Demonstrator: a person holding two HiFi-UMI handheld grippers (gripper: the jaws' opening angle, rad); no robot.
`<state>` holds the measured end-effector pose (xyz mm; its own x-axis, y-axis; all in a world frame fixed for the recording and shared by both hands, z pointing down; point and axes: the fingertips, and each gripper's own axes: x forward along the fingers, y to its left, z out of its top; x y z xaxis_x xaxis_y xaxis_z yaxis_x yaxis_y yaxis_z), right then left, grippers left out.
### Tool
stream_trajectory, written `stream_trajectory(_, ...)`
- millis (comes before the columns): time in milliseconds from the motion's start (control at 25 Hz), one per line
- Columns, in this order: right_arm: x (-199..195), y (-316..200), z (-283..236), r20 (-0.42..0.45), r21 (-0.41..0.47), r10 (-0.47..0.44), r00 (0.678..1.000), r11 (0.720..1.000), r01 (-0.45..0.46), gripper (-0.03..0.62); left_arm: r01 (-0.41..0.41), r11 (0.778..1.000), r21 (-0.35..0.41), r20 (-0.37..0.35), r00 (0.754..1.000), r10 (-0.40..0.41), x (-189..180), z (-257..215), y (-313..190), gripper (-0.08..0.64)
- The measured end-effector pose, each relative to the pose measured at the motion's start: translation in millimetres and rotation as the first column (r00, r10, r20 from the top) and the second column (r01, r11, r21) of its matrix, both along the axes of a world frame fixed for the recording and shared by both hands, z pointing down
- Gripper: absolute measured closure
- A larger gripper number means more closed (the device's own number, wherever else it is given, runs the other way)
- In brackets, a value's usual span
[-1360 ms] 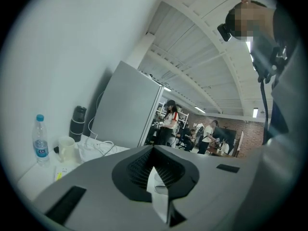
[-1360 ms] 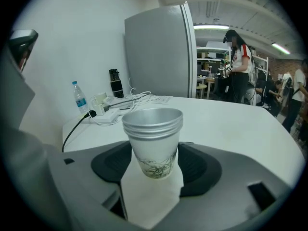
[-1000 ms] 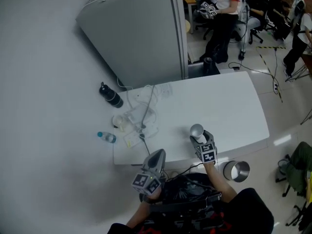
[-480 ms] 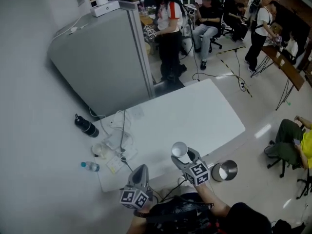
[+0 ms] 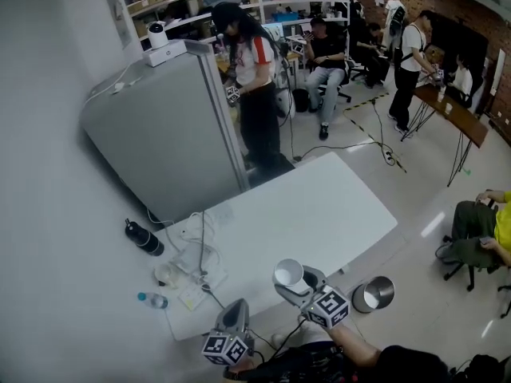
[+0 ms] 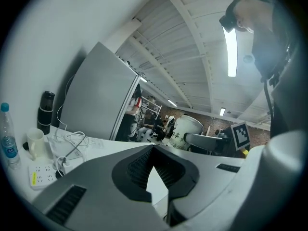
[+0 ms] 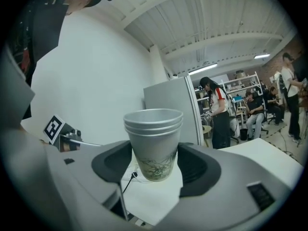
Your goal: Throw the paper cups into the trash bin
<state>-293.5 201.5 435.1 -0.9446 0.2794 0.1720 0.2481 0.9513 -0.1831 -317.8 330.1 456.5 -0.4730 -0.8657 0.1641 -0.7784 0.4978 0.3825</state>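
A stack of paper cups (image 5: 288, 275) with a green print (image 7: 153, 143) hangs upright above the near edge of the white table (image 5: 319, 206). My right gripper (image 5: 294, 284) is shut on it, a pad on each side of the lower wall (image 7: 153, 163). The round metal trash bin (image 5: 374, 294) stands on the floor just right of the table's near corner, to the right of the cups. My left gripper (image 5: 236, 311) hovers at the near edge, left of the cups, jaws together with nothing held (image 6: 154, 150). In the left gripper view the cups (image 6: 185, 131) show to the right.
Tangled cables (image 5: 200, 250), a white mug (image 5: 166, 274), a water bottle (image 5: 152, 300) and a black flask (image 5: 144, 238) crowd the table's left end. A grey cabinet (image 5: 168, 126) stands behind it. A person (image 5: 254, 94) stands beyond the table; others sit further back and at the right.
My right gripper has lifted the stack of cups off the table and carried it toward the near edge. The left gripper shifted slightly. The head view tilted up.
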Motion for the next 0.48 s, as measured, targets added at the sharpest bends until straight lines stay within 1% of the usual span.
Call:
stream_trajectory(120, -1.8, -5.9, -12.5, 0.03, 0.005, 0.013, 0.999, 1.0, -0.013, 0.287, -0.026, 1.0, -0.009, 0.005, 1.0, 0.026, 0.6, -1.6, -8.7, 0.557)
stream_trajectory(240, 1.0, -14.7, -19.0, 0.043, 0.008, 0.041, 0.998, 0.999, -0.041, 0.285, -0.101, 0.995, -0.011, 0.013, 0.995, 0.101, 9.9, -8.8, -22.9, 0.557)
stream_trajectory(360, 3.8, -29.4, -28.5, 0.063, 0.018, 0.067, 0.996, 0.998, -0.068, 0.287, -0.149, 0.989, -0.009, 0.05, 0.988, 0.149, 14.2, -18.9, -35.7, 0.557)
stream_trajectory(480, 13.3, -55.1, -37.5, 0.086, 0.032, 0.113, 0.99, 0.993, -0.116, 0.285, -0.188, 0.982, 0.012, 0.074, 0.98, 0.187, 16.3, -27.3, -54.2, 0.557)
